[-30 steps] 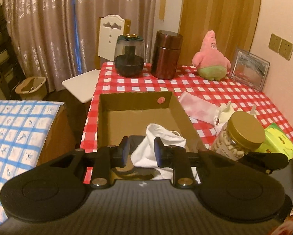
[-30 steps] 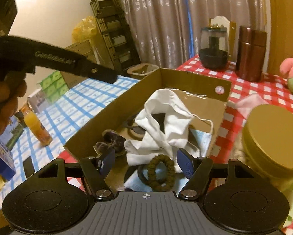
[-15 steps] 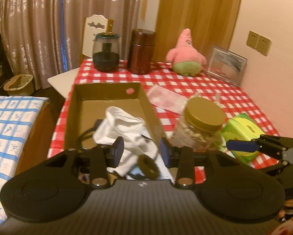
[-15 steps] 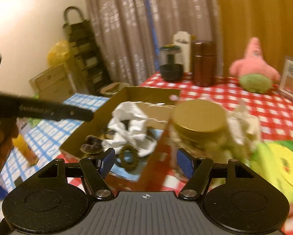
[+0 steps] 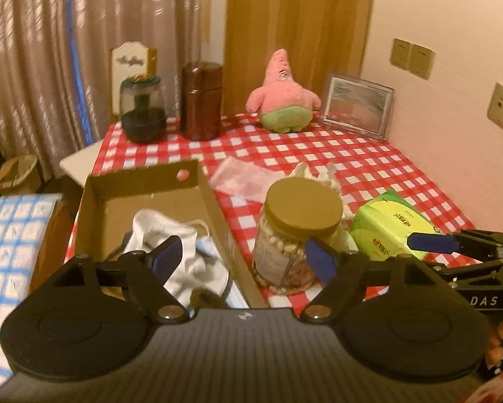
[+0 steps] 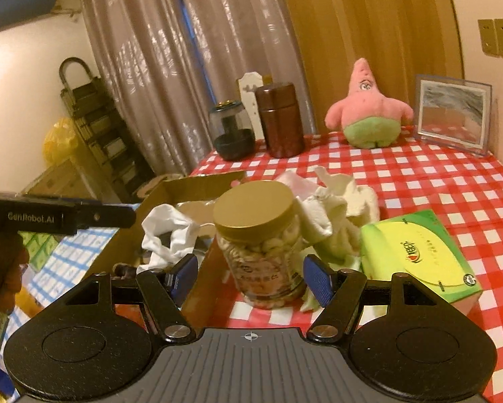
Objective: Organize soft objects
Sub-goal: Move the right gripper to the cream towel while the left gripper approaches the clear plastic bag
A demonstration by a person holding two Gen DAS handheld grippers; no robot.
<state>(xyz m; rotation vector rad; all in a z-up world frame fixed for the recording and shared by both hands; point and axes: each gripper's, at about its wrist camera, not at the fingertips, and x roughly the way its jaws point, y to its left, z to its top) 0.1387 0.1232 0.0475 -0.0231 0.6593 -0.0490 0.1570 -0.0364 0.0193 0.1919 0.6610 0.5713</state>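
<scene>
At far left of the red-checked table (image 5: 369,158), an open cardboard box (image 5: 214,208), holding a crumpled white cloth (image 5: 164,231) with a pale blue piece beside it and a dark fuzzy ring (image 5: 206,299) near the front edge, probably a hair tie, though blurred. Above the box's right wall, the left gripper (image 5: 248,260), jaws wide apart, nothing between the blue pads, hovering over box wall and jar alike. Just right of the box, a clear jar (image 6: 263,245) with a gold lid, full of pale nuts, upright on the cloth-covered top. Directly before that jar in the right wrist view, the right gripper (image 6: 249,277), jaws likewise spread wide and empty, the jar framed between the fingers but not touched. Behind and against the jar, a heap of cream-white soft fabric (image 6: 335,208), with a pink translucent bag (image 5: 241,178) lying flat further back toward the box. Right of the heap, a green and yellow tissue pack (image 6: 416,252), touching the fabric's edge. Along the back of the table, from left: a dark glass-domed grinder (image 5: 143,110), a brown cylindrical canister (image 5: 201,100), a pink starfish plush (image 6: 369,107) sitting upright, and a framed picture (image 6: 453,114) leaning at the wall.
</scene>
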